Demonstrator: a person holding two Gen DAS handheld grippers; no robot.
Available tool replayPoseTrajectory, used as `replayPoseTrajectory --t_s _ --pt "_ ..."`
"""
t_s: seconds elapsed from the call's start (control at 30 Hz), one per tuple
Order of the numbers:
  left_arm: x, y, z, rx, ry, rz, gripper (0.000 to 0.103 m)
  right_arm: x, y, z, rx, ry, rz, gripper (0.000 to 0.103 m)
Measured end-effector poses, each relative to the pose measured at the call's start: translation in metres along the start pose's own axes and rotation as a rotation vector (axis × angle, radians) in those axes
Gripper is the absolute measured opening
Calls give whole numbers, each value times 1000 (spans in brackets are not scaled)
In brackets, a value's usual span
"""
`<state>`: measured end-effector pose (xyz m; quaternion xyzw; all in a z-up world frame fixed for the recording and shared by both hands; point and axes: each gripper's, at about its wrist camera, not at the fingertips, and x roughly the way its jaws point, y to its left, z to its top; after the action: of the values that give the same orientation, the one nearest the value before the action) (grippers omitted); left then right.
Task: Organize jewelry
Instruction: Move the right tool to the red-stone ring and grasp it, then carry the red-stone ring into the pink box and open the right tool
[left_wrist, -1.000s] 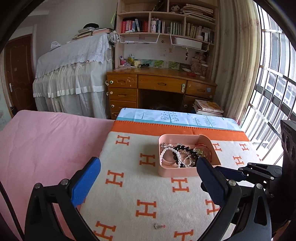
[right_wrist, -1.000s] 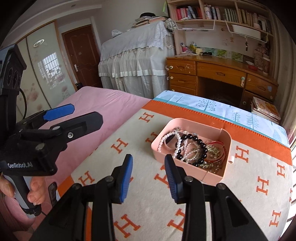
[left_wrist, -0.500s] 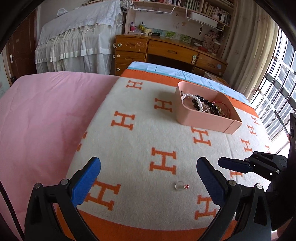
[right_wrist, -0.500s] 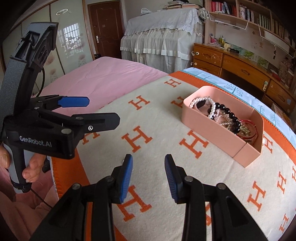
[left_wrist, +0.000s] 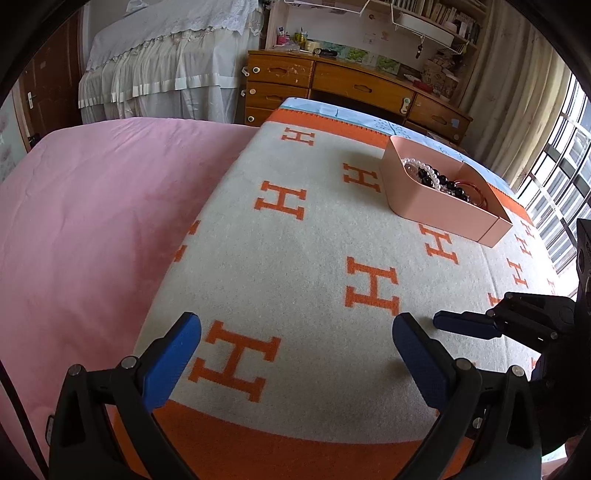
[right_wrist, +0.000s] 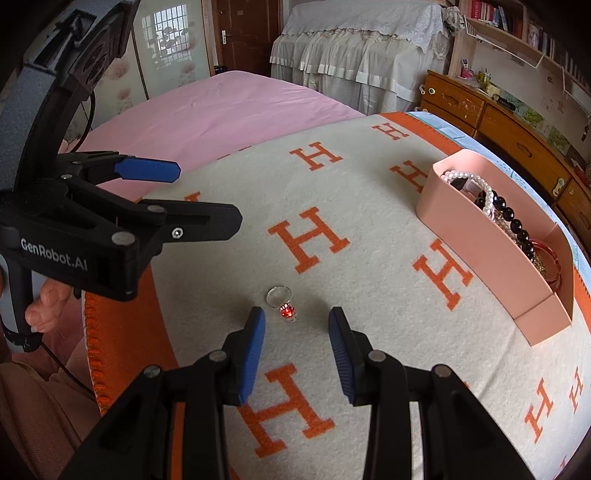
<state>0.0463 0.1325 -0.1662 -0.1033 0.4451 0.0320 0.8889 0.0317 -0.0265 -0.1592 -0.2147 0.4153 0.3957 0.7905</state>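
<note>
Now that I have dropped both tools low toward the blanket (right_wrist: 369, 206) | right gripper (right_wrist: 296, 320) half open, empty, ring (right_wrist: 283, 302) just past its tips at 12 | left gripper (left_wrist: 297, 341) wide, empty, idle | pink tray (right_wrist: 476, 236) of beads at 2, well apart; ring comes next.

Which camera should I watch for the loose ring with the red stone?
The right wrist view: the ring lies on the blanket just ahead of the open right gripper. The left wrist view does not show it, only the tray.
</note>
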Motion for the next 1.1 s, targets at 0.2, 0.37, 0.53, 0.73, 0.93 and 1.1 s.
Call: replayPoseTrajectory --t_s 0.2,0.37,0.53,0.73,0.93,1.1 --pt "2 11 1 -35 11 -7 102 2 2 5 -41 -13 8 36" --pt "3 20 3 -75 14 -13 102 5 4 8 -83 -16 30 36" --pt "4 25 3 -98 20 -23 102 5 5 11 -115 -17 52 22" --pt "3 22 3 -92 17 -25 102 3 12 9 -169 -16 44 18" --pt "1 20 4 -88 13 -19 102 1 19 5 -217 -34 19 14" --pt "-2 16 6 -92 14 -32 102 -3 25 2 -237 -48 -31 8"
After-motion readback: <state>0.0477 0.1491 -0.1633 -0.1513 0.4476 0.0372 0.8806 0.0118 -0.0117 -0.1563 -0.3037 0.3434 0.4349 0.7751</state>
